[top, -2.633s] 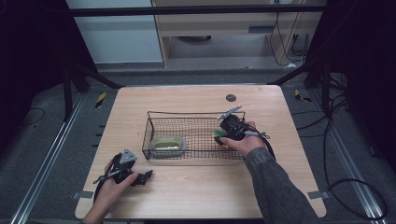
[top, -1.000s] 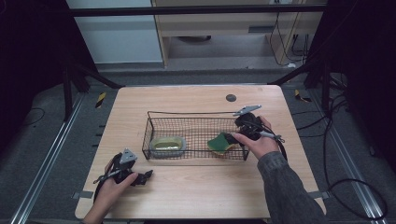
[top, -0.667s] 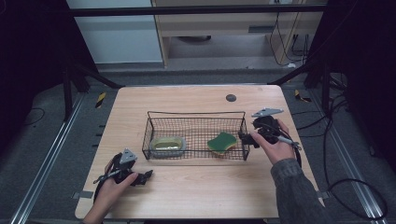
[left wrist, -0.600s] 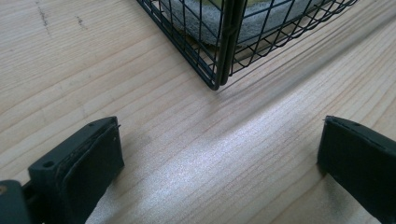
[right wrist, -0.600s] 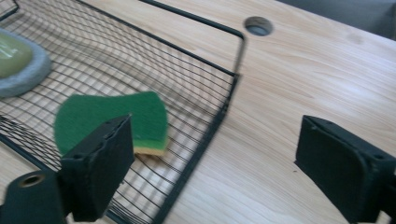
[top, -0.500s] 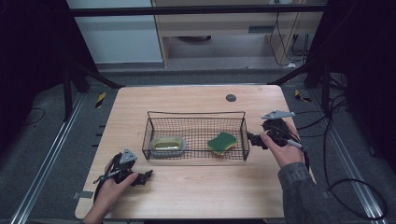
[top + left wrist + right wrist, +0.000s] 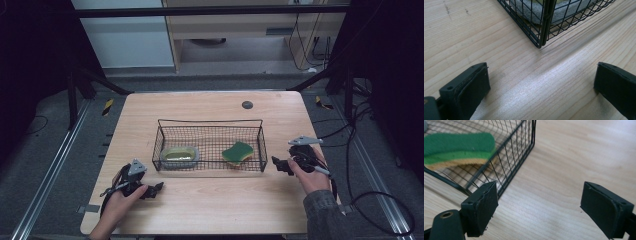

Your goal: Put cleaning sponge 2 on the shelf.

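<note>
A black wire basket (image 7: 210, 122) stands mid-table. Inside it a green sponge with a yellow underside (image 7: 237, 152) lies at the right, and a grey-rimmed pad with a yellow-green top (image 7: 179, 156) lies at the left. My right gripper (image 7: 279, 165) sits low, just right of the basket, apart from it. Its jaws are open, have just been closing a little, and have nothing between them. In the right gripper view the right gripper (image 7: 539, 188) faces the basket's corner (image 7: 524, 150) and the sponge (image 7: 456, 147). My left gripper (image 7: 156, 189) rests open and empty near the front left. The left gripper (image 7: 541, 75) points at the basket's near corner (image 7: 544, 25).
A small dark round disc (image 7: 247, 104) lies on the wooden table (image 7: 210, 210) behind the basket. Cables trail off the table's right edge. Bare wood stretches in front of the basket between the two hands.
The right gripper let go of the green sponge in the basket, then moved right and down to the table beside the basket. The left hand stayed still.
</note>
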A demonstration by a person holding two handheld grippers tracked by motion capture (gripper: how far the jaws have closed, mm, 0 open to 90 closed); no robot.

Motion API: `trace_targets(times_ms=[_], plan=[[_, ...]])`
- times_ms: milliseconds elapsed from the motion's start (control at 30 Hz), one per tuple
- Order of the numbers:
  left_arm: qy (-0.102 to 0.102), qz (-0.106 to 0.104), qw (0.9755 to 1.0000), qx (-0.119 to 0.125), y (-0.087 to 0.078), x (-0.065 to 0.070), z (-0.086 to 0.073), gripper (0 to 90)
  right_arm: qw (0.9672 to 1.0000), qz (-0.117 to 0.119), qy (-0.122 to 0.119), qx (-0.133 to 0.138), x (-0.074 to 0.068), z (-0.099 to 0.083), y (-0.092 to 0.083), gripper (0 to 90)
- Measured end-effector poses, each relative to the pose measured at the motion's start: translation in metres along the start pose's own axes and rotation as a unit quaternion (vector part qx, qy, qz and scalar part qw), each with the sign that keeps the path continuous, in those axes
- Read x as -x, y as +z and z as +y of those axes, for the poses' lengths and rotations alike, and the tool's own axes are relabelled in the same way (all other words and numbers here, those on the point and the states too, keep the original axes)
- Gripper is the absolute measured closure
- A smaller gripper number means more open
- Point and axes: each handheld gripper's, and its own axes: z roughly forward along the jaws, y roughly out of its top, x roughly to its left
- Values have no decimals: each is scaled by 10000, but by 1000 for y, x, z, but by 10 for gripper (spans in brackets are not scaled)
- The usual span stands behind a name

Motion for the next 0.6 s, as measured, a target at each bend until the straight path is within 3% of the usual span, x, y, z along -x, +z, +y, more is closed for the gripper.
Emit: trace_targets(times_ms=[200,600], plan=[[1,-3,10000,-2,0,0,0,0,9998,7,128,-130,5,-9,19,144],[4,-6,10000,-2,0,-1,0,0,9977,-298,567,-204,18,-13,44,116]])
